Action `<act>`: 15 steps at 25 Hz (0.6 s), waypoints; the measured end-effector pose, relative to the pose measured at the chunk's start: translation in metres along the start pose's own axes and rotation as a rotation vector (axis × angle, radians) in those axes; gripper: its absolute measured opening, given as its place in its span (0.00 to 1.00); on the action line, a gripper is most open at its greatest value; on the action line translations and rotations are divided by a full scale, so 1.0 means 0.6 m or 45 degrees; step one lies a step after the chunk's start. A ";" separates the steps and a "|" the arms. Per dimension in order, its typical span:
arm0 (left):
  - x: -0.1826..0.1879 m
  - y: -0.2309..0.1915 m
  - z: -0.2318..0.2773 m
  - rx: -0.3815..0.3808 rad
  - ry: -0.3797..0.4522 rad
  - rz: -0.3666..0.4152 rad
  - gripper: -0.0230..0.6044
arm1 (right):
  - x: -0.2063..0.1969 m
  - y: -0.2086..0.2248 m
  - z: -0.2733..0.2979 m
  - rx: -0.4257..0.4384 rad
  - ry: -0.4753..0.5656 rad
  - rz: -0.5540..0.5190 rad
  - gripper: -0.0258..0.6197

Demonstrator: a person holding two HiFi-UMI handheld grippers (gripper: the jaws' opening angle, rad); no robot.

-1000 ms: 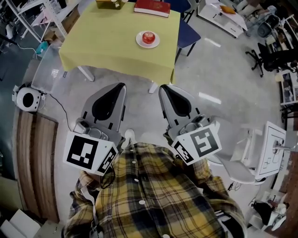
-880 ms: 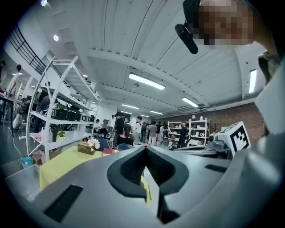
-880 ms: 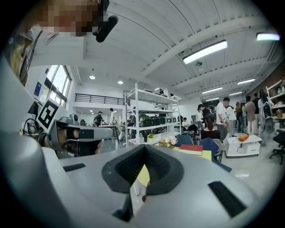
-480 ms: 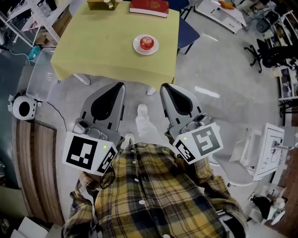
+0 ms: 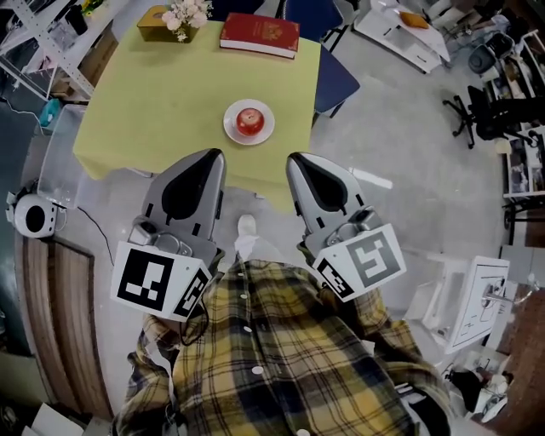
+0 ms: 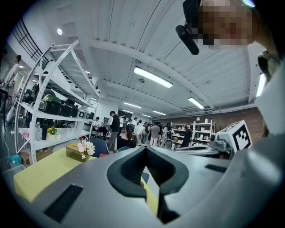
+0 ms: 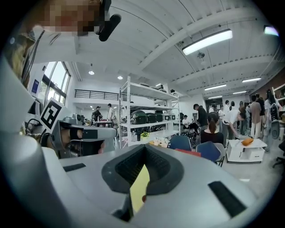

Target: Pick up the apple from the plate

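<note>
The apple sits red and round in the middle of the white plate, and the plate rests on the yellow-covered table close to its near edge. Both tools are held side by side in front of the person's plaid shirt. The left hand-held gripper has its jaws pressed together at the tips with nothing between them. The right hand-held gripper is the same, pressed together and empty. In its own view, a sliver of yellow cloth shows through the slit below the tips. Both tips are short of the plate, and the apple lies ahead, between the two. At the far side of the table lie a red book and a box of flowers, with a blue chair at the table's right side.
</note>
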State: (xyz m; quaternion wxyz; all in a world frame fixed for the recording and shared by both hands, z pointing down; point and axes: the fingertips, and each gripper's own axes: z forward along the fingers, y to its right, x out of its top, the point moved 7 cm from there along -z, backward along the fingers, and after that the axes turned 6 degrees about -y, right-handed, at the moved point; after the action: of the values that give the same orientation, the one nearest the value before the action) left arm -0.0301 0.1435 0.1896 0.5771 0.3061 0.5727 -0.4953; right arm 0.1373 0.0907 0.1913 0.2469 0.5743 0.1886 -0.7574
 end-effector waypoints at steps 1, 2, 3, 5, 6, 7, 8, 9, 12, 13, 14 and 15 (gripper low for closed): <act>0.005 -0.004 0.015 0.006 0.004 0.002 0.04 | 0.004 0.015 0.009 0.004 0.003 -0.004 0.04; 0.009 -0.008 0.030 0.011 0.006 0.004 0.04 | 0.006 0.029 0.017 0.006 0.004 -0.006 0.04; 0.011 -0.011 0.043 0.016 0.006 0.003 0.04 | 0.008 0.041 0.025 0.008 0.004 -0.006 0.04; 0.015 -0.019 0.066 0.019 0.002 0.000 0.04 | 0.009 0.061 0.041 0.013 -0.002 -0.005 0.04; 0.017 -0.024 0.076 0.019 0.000 -0.001 0.04 | 0.010 0.068 0.049 0.016 -0.005 -0.003 0.04; 0.019 -0.030 0.086 0.019 0.000 -0.001 0.04 | 0.011 0.075 0.058 0.018 -0.007 -0.001 0.04; 0.022 -0.037 0.095 0.018 0.000 -0.001 0.04 | 0.013 0.082 0.067 0.019 -0.008 0.000 0.04; 0.025 -0.046 0.104 0.018 0.001 -0.003 0.04 | 0.015 0.088 0.077 0.017 -0.010 0.000 0.04; 0.031 -0.077 0.131 0.018 -0.002 -0.010 0.04 | 0.021 0.107 0.111 0.010 -0.018 0.008 0.04; 0.033 -0.088 0.140 0.014 -0.005 -0.014 0.04 | 0.023 0.112 0.123 0.006 -0.023 0.010 0.04; 0.035 -0.100 0.149 0.005 -0.008 -0.017 0.04 | 0.025 0.116 0.135 0.000 -0.030 0.012 0.04; 0.037 -0.111 0.158 -0.008 -0.013 -0.019 0.04 | 0.027 0.119 0.146 -0.010 -0.035 0.014 0.04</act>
State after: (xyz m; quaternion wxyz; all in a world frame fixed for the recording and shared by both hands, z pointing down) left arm -0.0609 0.0300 0.1973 0.5772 0.2976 0.5737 -0.4992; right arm 0.1078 -0.0196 0.1994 0.2561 0.5639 0.1850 -0.7630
